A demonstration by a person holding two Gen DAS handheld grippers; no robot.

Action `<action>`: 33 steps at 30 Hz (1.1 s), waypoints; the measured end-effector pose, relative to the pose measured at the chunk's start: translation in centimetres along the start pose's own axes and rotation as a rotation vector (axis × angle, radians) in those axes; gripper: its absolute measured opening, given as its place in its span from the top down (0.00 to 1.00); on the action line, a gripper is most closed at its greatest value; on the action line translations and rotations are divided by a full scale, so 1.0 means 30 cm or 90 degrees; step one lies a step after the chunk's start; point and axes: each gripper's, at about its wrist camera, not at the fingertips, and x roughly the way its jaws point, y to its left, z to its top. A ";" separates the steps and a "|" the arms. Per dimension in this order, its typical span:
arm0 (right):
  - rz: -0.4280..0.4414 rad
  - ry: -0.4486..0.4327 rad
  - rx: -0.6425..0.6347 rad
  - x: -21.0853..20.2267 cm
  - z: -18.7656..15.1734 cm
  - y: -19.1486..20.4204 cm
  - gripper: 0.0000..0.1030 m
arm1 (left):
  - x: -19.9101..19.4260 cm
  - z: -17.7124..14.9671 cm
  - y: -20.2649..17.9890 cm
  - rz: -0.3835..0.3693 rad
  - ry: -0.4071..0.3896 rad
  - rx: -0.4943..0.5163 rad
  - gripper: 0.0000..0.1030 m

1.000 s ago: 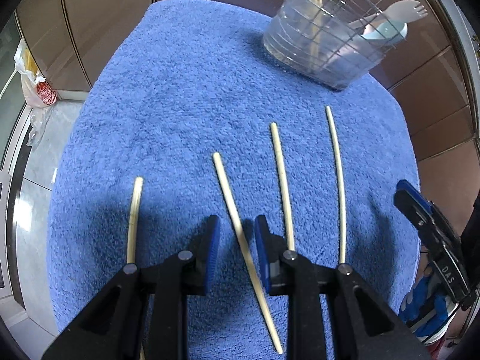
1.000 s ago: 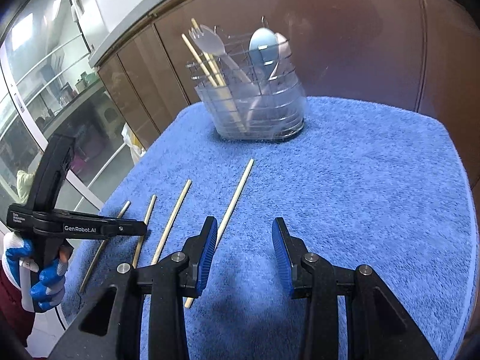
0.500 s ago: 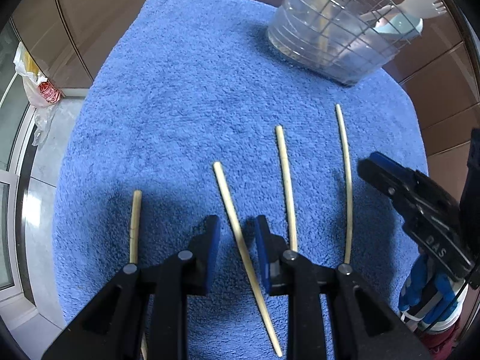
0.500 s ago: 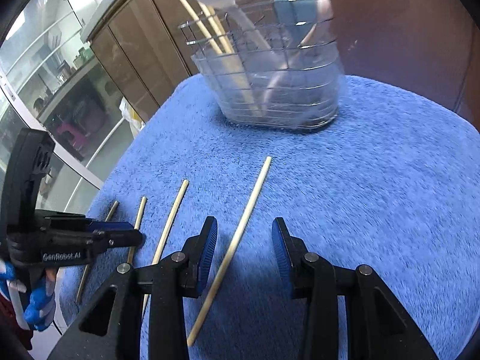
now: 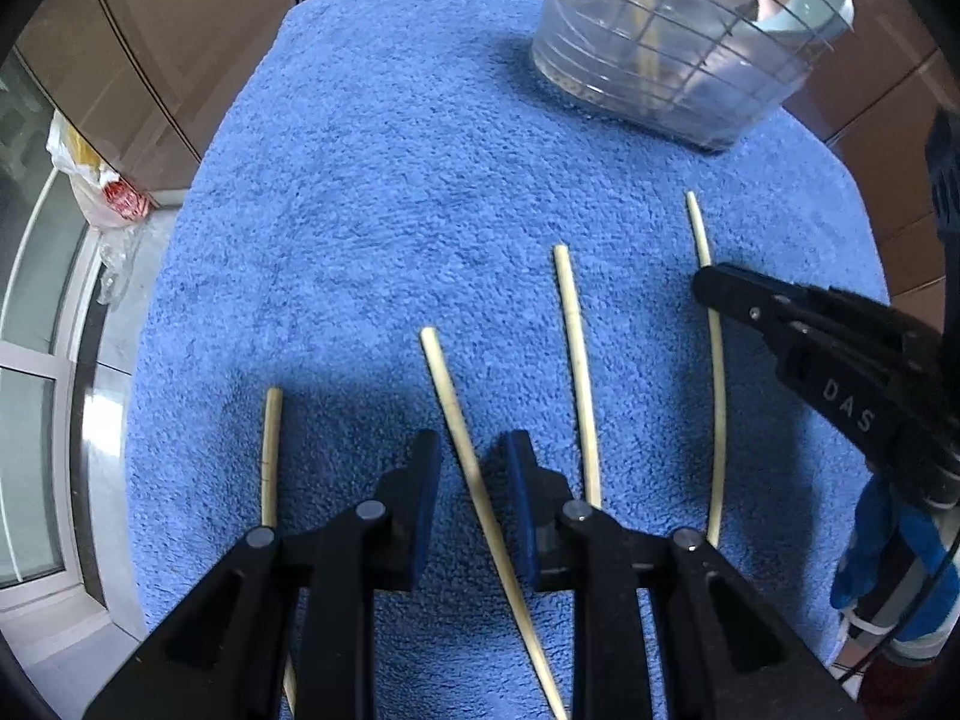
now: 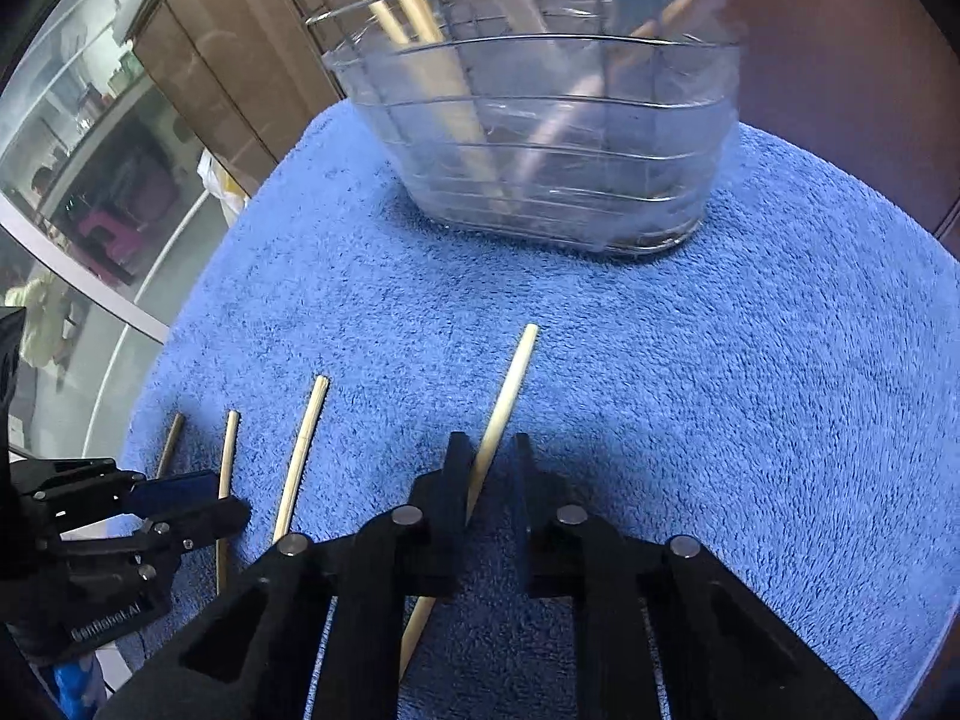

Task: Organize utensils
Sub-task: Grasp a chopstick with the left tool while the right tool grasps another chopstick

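Note:
Several wooden chopsticks lie side by side on a blue towel point(image 5: 384, 192). My left gripper point(image 5: 471, 468) is open and straddles the second chopstick from the left point(image 5: 456, 408). My right gripper point(image 6: 489, 465) has its jaws partly closed around the rightmost chopstick point(image 6: 507, 396), with a gap still showing on the right side; it also shows in the left wrist view point(image 5: 705, 294) over that chopstick point(image 5: 717, 372). A wire utensil basket point(image 6: 540, 120) with a clear liner holds chopsticks and spoons at the back of the towel.
Brown cabinet doors point(image 5: 180, 30) stand behind the towel. A plastic bag point(image 5: 96, 180) lies on the floor to the left. The towel's edges drop off at left and right. The left gripper shows in the right wrist view point(image 6: 192, 504).
My right gripper has moved forward toward the basket over the rightmost chopstick and its jaws have narrowed around it. My left gripper has stayed over its chopstick.

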 end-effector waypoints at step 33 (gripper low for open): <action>-0.018 -0.089 -0.022 -0.199 -0.112 0.189 0.95 | -0.124 -0.055 0.036 0.002 -0.117 -0.034 0.96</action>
